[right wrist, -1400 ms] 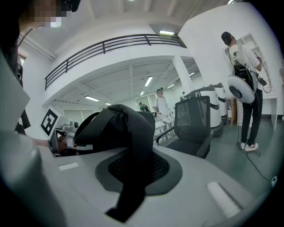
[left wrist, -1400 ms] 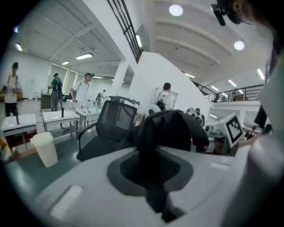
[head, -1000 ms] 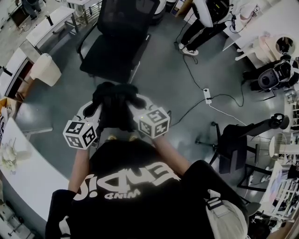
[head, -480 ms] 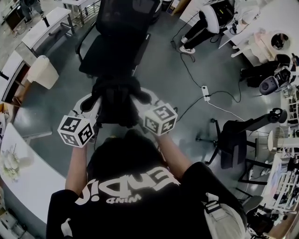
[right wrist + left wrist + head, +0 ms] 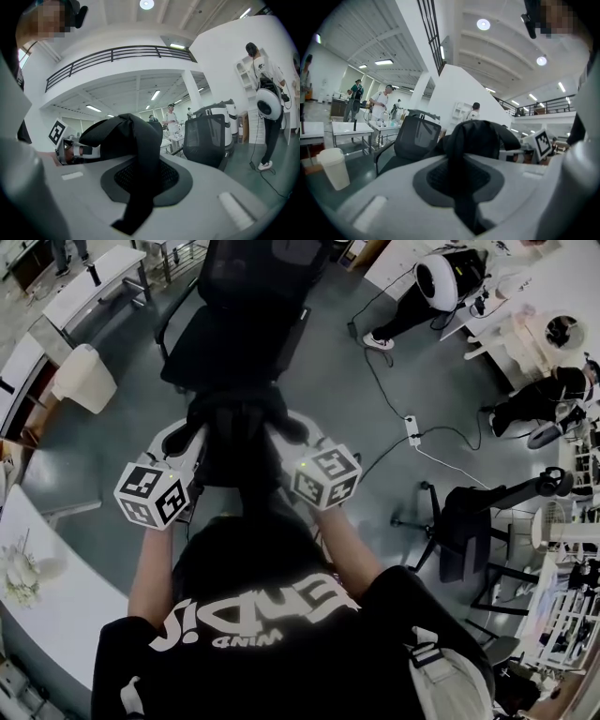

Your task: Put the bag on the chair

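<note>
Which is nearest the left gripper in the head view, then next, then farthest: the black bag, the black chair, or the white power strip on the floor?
1. black bag: held by the left gripper, just to its right.
2. black chair: straight ahead, beyond the bag.
3. white power strip: far off to the right, on the floor.

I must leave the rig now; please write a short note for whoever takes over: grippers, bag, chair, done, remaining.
Left hand-held gripper: shut on fabric of the black bag.
Right hand-held gripper: shut on the bag too.
Bag: held in the air between them, just short of the black chair.
Done: bag picked up.
Left: carry it over the seat, lower it, open both jaws.
</note>
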Demonstrator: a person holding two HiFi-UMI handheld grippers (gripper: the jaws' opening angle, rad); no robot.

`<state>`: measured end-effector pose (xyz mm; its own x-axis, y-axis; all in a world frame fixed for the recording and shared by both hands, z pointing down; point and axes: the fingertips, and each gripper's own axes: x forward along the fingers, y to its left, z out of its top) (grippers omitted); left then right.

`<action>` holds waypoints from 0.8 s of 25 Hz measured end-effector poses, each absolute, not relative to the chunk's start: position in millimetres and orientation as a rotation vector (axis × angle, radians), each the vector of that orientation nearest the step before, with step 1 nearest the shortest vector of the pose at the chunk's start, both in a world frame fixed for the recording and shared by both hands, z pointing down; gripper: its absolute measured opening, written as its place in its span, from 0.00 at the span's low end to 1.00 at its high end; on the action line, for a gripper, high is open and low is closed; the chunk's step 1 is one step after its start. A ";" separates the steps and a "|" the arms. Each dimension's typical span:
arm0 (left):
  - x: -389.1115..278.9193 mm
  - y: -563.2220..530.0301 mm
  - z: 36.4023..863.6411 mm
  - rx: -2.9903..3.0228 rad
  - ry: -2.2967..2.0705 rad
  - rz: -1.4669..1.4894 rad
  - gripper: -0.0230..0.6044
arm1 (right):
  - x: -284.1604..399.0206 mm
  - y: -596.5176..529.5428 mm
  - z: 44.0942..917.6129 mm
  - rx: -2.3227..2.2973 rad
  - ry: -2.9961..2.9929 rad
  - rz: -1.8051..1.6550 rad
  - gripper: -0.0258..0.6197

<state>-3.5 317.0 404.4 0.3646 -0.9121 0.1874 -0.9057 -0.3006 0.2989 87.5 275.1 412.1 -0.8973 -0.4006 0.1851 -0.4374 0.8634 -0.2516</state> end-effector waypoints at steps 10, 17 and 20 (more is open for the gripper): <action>-41.7 258.7 426.2 2.254 -1.572 0.018 0.11 | 47.7 216.2 434.6 0.603 -2.907 0.498 0.11; -66.3 182.1 424.2 2.221 -1.563 0.043 0.11 | 22.4 139.7 431.5 0.555 -2.909 0.529 0.11; -73.5 145.7 419.3 2.213 -1.572 0.054 0.11 | 13.7 102.5 426.8 0.533 -2.914 0.536 0.11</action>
<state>-73.5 145.7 419.3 0.3590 -0.8932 0.2709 -0.9097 -0.2700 0.3154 13.7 102.5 426.8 -0.9289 -0.3179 0.1898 -0.3647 0.8743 -0.3203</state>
